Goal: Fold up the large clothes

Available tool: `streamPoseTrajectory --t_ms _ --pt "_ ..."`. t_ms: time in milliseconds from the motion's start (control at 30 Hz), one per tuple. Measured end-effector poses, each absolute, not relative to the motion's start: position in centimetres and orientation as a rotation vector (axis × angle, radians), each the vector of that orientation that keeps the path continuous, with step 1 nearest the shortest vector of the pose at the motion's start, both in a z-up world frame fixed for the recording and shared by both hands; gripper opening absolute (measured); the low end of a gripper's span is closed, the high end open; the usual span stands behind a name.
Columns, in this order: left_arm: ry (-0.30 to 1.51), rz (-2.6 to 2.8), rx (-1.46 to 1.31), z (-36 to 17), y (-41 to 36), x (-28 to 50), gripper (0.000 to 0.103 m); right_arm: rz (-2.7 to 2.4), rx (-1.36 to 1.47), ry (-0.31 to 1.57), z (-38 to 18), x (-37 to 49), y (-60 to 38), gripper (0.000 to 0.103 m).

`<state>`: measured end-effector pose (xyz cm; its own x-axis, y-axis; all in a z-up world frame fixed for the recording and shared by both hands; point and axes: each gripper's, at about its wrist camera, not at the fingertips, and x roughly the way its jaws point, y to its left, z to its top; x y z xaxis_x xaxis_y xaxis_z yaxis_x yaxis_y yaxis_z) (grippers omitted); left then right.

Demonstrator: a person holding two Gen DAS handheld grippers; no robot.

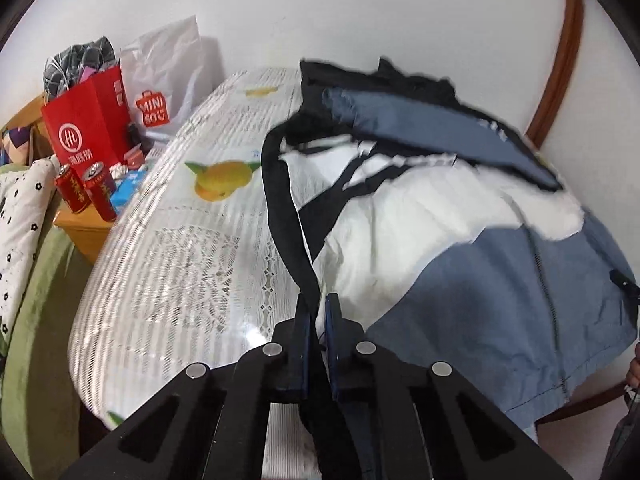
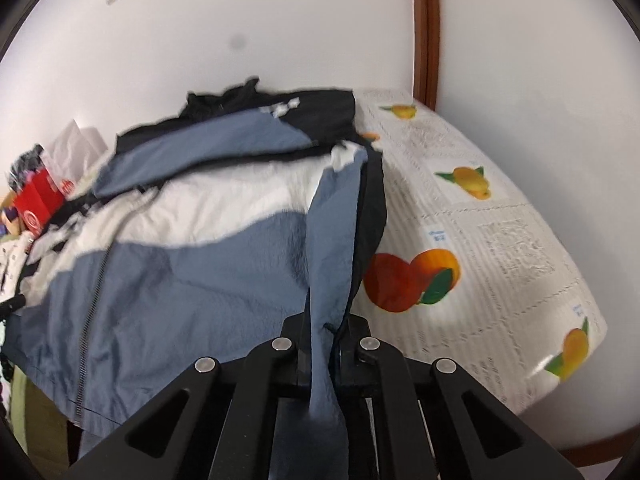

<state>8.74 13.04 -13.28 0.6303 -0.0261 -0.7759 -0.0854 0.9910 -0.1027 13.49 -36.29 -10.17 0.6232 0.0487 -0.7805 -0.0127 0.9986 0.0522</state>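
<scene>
Left wrist view: the left gripper [image 1: 316,312] pinches a black edge strip of the jacket [image 1: 460,248], which lies spread on the fruit-print tablecloth [image 1: 180,240]; red cans [image 1: 86,196] and a red paper bag [image 1: 86,120] stand beyond. Right wrist view: the right gripper [image 2: 326,332] clamps a blue fold of that jacket [image 2: 192,264].
</scene>
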Motion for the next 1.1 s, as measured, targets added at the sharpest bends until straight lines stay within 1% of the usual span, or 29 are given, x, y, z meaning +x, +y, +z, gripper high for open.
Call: streamPoseTrajectory --t_ms 233,367,500,800,1100 --pt "0.714 -0.026 -0.178 -7.6 14.2 5.9 0.006 0.079 0.07 0.779 -4.4 11.0 -36.5 0.005" --pt "0.656 -0.035 -0.192 -5.4 15.2 6.2 0.006 0.091 0.089 0.708 -1.2 10.7 -36.5 0.005" --pt "0.62 -0.04 -0.218 -3.8 16.0 7.6 0.006 0.099 0.106 0.665 0.8 11.7 -36.4 0.005" --pt "0.572 -0.023 -0.222 -2.4 15.7 12.5 0.006 0.092 0.14 0.631 2.5 18.2 -35.7 0.005" --pt "0.588 0.003 -0.209 -2.2 15.2 19.2 0.006 0.096 0.201 0.665 1.0 25.2 -36.1 0.005"
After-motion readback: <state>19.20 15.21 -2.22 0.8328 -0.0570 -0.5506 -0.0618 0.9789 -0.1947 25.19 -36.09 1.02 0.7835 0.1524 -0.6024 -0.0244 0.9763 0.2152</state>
